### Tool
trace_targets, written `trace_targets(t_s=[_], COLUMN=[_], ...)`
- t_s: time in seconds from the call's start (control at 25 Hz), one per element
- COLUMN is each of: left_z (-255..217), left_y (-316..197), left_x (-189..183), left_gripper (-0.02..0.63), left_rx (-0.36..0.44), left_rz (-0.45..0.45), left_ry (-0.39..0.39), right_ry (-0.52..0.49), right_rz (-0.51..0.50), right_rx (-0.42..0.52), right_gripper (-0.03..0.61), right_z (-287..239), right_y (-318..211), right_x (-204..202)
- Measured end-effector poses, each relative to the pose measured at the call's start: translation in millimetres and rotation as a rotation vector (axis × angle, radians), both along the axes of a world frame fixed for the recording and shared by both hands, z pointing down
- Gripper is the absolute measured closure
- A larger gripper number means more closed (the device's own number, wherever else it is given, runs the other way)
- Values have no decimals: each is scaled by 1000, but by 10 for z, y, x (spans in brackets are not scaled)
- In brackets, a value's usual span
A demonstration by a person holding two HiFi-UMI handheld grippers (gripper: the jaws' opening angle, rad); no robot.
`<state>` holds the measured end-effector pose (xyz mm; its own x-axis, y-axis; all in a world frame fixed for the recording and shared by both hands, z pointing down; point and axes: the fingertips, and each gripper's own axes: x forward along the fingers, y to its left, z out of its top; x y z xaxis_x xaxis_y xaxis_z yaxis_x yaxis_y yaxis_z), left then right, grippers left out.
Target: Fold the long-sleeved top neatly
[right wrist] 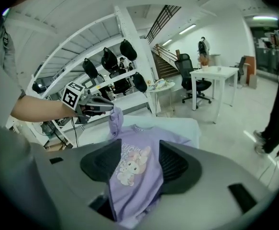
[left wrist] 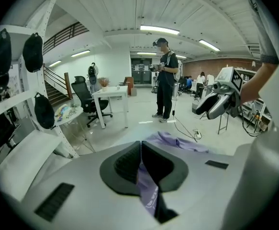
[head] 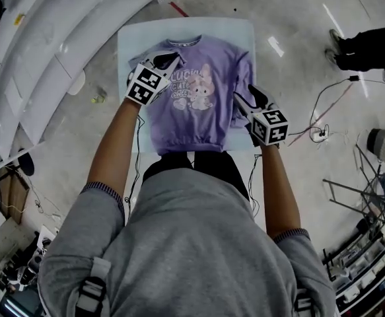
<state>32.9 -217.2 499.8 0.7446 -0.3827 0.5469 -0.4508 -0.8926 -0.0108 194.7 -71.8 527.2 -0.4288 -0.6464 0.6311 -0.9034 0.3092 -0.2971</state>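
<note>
A purple long-sleeved top with a cartoon print lies front-up on a white table, collar at the far end. My left gripper hovers over the top's left shoulder, shut on a bunch of purple sleeve cloth. From the right gripper view the left gripper lifts that sleeve above the shirt. My right gripper is at the top's right edge, where the other sleeve lies folded inward. Its jaws stand apart, and the print shows through the gap.
White racks run along the left of the table. Cables and a power strip lie on the floor to the right. A person stands beyond the table, near a white desk and an office chair.
</note>
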Motion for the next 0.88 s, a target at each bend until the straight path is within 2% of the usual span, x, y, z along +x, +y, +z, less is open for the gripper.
trace_targets(t_s=[0.44, 0.64, 0.8, 0.84, 0.88], left_z=[841, 1304, 1562, 1615, 1654], left_y=[29, 38, 8, 6, 2], left_x=[1013, 1212, 1262, 1273, 1288], left_gripper=[586, 586, 581, 567, 526], left_rx=[-91, -142, -165, -176, -188], left_rz=[62, 33, -33, -47, -56], left_ry=[-93, -152, -170, -168, -163], right_ry=[-13, -13, -14, -14, -14], right_rz=[10, 18, 28, 30, 33], right_rx=[-65, -97, -111, -112, -112], right_gripper=[315, 314, 313, 313, 313], right_z=[375, 535, 598, 610, 623], right_y=[206, 333, 411, 421, 421], right_x=[582, 724, 830, 855, 879])
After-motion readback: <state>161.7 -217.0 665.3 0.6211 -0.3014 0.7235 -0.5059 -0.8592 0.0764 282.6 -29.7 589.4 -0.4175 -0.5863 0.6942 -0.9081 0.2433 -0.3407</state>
